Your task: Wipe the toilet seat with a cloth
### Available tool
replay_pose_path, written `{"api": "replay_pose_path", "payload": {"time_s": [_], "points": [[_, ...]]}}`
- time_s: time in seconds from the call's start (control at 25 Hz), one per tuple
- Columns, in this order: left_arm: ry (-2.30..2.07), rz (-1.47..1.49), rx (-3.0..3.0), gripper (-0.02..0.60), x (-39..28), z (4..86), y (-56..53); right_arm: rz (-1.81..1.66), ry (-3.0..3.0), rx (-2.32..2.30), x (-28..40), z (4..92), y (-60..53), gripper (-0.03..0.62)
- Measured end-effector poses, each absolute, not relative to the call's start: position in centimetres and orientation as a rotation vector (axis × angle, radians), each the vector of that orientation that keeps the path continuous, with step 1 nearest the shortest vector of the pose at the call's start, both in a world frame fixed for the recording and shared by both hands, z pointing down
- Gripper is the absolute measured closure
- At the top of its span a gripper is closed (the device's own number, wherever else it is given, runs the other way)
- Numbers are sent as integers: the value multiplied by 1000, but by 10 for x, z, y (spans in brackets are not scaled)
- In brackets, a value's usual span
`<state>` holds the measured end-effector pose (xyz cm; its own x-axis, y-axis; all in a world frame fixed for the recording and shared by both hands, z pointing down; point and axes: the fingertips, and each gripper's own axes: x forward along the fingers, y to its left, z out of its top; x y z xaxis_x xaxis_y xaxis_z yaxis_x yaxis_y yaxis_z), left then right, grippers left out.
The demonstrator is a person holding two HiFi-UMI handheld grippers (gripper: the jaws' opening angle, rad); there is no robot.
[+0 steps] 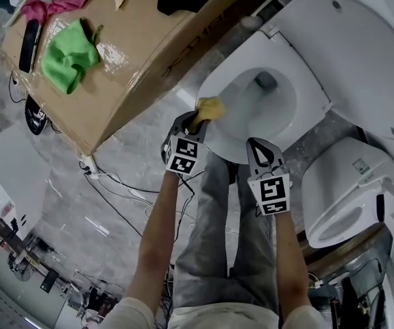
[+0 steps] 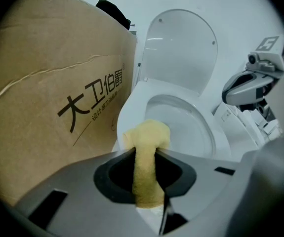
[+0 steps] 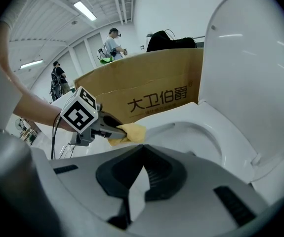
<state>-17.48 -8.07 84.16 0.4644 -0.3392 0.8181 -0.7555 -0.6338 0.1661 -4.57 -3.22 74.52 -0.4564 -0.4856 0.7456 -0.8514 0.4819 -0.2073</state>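
The white toilet has its lid (image 1: 347, 40) raised, and its seat (image 1: 218, 81) is at the middle of the head view. My left gripper (image 1: 198, 120) is shut on a yellow cloth (image 1: 209, 108), which rests on the seat's front left edge. In the left gripper view the yellow cloth (image 2: 149, 137) bulges out past the jaws of my left gripper (image 2: 146, 154) in front of the seat (image 2: 208, 132). My right gripper (image 1: 251, 142) hovers at the front rim, shut and empty. In the right gripper view, my right gripper (image 3: 142, 148) faces the seat (image 3: 181, 122) and the cloth (image 3: 132, 131).
A large cardboard box (image 1: 135, 60) stands to the left of the toilet, carrying a green cloth (image 1: 70, 53). A second toilet (image 1: 340, 197) sits to the right, close to my right arm. A power strip with cables (image 1: 90, 166) lies on the floor.
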Motion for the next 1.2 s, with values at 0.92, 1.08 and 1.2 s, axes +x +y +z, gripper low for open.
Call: {"api": "replay_pose_path", "payload": {"time_s": [0.92, 1.08, 1.2], "points": [[-729, 1136, 2167, 485, -151, 845, 5, 918, -1968, 1280, -1, 754, 39, 586], [-690, 1139, 2176, 485, -141, 844, 16, 945, -1936, 1319, 8, 757, 50, 586], [-648, 1143, 2178, 485, -132, 845, 28, 971, -1913, 1346, 13, 759, 57, 586]]}}
